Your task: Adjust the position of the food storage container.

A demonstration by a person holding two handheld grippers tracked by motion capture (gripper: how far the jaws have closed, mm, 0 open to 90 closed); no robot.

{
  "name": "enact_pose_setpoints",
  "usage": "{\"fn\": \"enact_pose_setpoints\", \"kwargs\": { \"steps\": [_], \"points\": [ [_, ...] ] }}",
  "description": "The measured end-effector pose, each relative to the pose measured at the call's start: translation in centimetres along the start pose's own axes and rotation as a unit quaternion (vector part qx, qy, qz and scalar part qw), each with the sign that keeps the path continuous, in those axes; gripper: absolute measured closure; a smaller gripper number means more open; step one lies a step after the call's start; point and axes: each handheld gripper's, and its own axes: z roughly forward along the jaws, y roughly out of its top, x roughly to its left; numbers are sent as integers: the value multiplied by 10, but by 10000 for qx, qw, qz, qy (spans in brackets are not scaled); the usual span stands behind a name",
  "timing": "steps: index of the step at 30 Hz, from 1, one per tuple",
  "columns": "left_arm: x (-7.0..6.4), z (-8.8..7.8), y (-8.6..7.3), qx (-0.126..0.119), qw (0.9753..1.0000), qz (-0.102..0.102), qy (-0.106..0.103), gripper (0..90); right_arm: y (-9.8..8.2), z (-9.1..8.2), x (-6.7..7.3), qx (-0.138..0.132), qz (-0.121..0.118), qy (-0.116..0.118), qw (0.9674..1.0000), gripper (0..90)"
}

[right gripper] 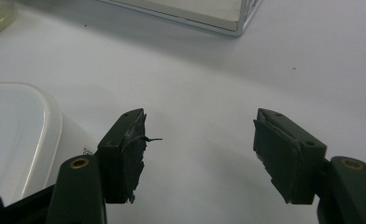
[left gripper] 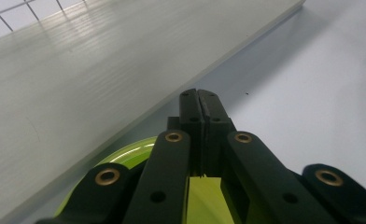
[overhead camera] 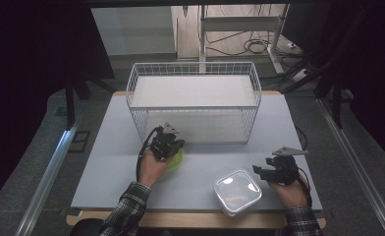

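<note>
the left gripper (overhead camera: 173,147), jaws clamped on a lime-green plate (overhead camera: 177,158) just before the wire basket (overhead camera: 193,105), apparently for loading, while the right gripper (right gripper: 197,154) waits half-open, empty, beside the lidded container (overhead camera: 237,191).

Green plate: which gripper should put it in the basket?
Left. The left gripper is already shut on the green plate, right in front of the wire basket. The right gripper stands open and empty beside the clear container, farther off.
</note>
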Motion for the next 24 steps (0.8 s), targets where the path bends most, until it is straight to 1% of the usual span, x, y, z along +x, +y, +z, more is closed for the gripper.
{"fn": "enact_pose_setpoints", "kwargs": {
  "steps": [1, 3, 6, 7, 10, 11, 12, 14, 16, 17, 19, 23, 24],
  "points": [
    [0, -1, 0, 29, 10000, 31, 40, 900, 0, 0, 0, 6, -10, -1, 10000, 348],
    [-1, -3, -2, 79, 9998, 169, 111, 900, 0, 0, 0, 17, -15, -2, 10000, 348],
    [0, -8, -7, 24, 9999, 124, 89, 900, 0, 0, 1, 19, -28, -4, 10000, 348],
    [2, -10, -9, 71, 9998, 174, 92, 900, 0, 1, 1, 23, -23, 1, 10000, 348],
    [6, -19, -18, 18, 9999, 85, 87, 900, 0, 1, 2, 32, -31, 0, 10000, 348],
    [7, -21, -20, 20, 9999, 99, 81, 900, 0, 1, 2, 32, -38, -5, 10000, 348],
    [7, -23, -23, -2, 10000, 42, 89, 900, 0, 1, 2, 32, -40, -4, 10000, 348],
    [8, -29, -29, 7, 9999, 16, 115, 900, 0, 1, 2, 37, -47, -5, 10000, 348],
    [11, -35, -34, 17, 9999, 64, 111, 900, 0, 1, 2, 49, -37, -4, 10000, 348],
    [10, -38, -37, 12, 9999, -25, 148, 900, 0, 1, 2, 47, -51, -9, 10000, 348],
    [13, -44, -43, 11, 9999, -43, 165, 900, 0, 1, 3, 49, -36, 1, 10000, 348],
    [18, -56, -54, 43, 9995, -75, 290, 900, 0, 2, 3, 63, -60, -3, 10000, 348],
    [20, -59, -57, 41, 9994, -133, 314, 899, 0, 2, 3, 67, -65, -7, 10000, 347]
  ]
}}
